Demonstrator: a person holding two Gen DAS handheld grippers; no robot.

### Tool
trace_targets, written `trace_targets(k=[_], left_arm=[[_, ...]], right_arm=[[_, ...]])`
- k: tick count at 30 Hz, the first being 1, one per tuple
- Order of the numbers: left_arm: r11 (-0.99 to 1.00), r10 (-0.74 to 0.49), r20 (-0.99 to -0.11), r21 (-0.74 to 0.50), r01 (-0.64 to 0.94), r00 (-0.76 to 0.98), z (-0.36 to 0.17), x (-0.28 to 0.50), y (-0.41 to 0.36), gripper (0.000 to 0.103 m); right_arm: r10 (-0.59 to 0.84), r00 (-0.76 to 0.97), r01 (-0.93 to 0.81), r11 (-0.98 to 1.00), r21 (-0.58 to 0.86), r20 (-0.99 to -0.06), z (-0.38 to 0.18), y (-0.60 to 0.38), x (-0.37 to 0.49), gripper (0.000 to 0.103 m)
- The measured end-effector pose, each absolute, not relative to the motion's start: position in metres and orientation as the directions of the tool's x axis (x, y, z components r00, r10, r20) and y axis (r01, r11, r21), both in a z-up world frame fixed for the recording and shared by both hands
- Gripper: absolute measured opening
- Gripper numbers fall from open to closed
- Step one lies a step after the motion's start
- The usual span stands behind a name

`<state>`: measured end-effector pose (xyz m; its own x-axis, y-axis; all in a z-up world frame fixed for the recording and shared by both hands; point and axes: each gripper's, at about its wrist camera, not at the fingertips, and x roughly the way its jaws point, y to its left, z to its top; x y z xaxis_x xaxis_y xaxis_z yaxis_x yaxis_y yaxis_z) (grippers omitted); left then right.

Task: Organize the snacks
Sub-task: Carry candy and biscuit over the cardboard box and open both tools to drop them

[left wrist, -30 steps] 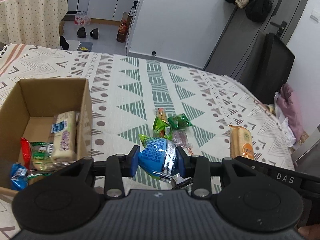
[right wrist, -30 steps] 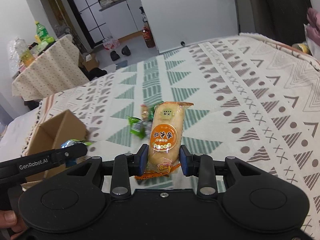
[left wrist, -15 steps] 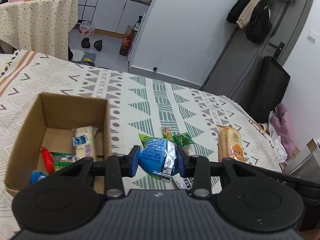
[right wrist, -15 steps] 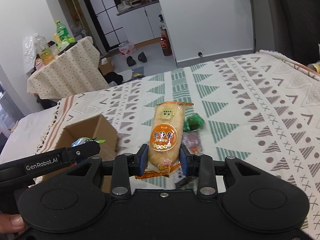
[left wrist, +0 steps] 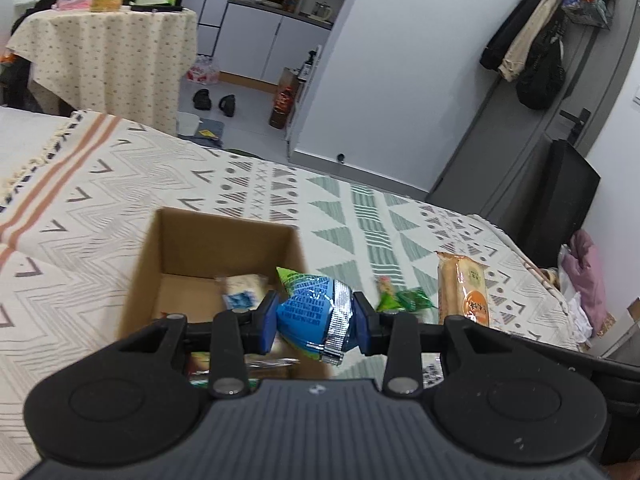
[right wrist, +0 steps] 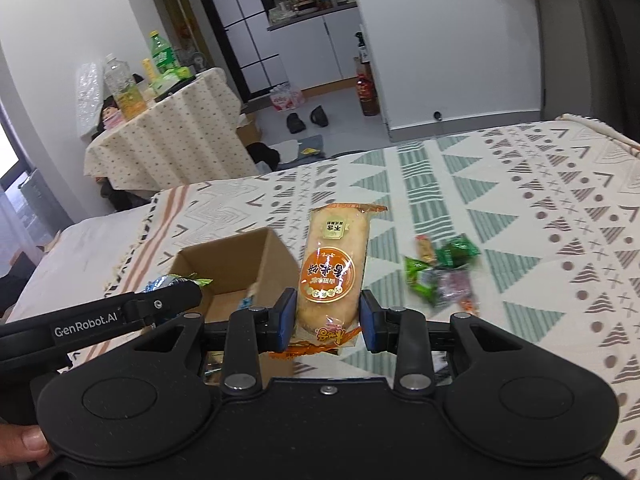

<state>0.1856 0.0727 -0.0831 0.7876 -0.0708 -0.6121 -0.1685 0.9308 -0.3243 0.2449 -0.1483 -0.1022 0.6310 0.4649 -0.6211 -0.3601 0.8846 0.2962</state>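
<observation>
Left gripper (left wrist: 315,322): fingers pinching a blue snack packet (left wrist: 312,316) with a green top corner and a silver crimped end; the packet is held above the near right part of the cardboard box (left wrist: 180,256). Right gripper (right wrist: 327,320): fingers pinching the lower end of an orange-labelled rice cracker pack (right wrist: 332,276), held upright with its orange sealed edge hanging below the pads; it hangs just to the right of the box. Cardboard box: open-topped, standing on a bed covered by a patterned blanket (left wrist: 120,184) of cream, grey and green triangles and chevrons; inside, a pale wrapped bar with a blue label (left wrist: 240,292), other contents largely hidden by the gripper body. Loose snacks (right wrist: 440,272): a small cluster of green, purple and orange-wrapped pieces lying on the blanket to the right of the box, apart from both grippers. In the left wrist view the cracker pack shows at right, beyond the cluster. Background: a small table with a dotted cloth (right wrist: 168,136) carrying bottles, a pair of dark shoes (right wrist: 306,118) on the floor, coats (left wrist: 528,40) hanging by a grey door. A thumb (right wrist: 24,442) shows at the lower left edge of the right wrist view.
</observation>
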Motion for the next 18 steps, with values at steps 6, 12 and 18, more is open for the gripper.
trace_targets(k=[6,12,18], left_arm=[[0.920,-0.032,-0.622,-0.324,-0.220,0.782,-0.088,0.180,0.106,0.037],[0.909,-0.024,-0.621,-0.340,-0.241,0.783,-0.093,0.181,0.124,0.037],[0.891,-0.011,-0.621,-0.361,-0.274,0.784,-0.101,0.178,0.136,0.038]], right_arm=[[0.508,0.615,-0.377,0.861,0.341,-0.603,-0.105,-0.125,0.244,0.033],[0.534,0.598,-0.400,0.845,0.355,-0.598,-0.103,-0.103,0.247,0.033],[0.559,0.573,-0.430,0.828,0.361,-0.599,-0.106,-0.082,0.245,0.033]])
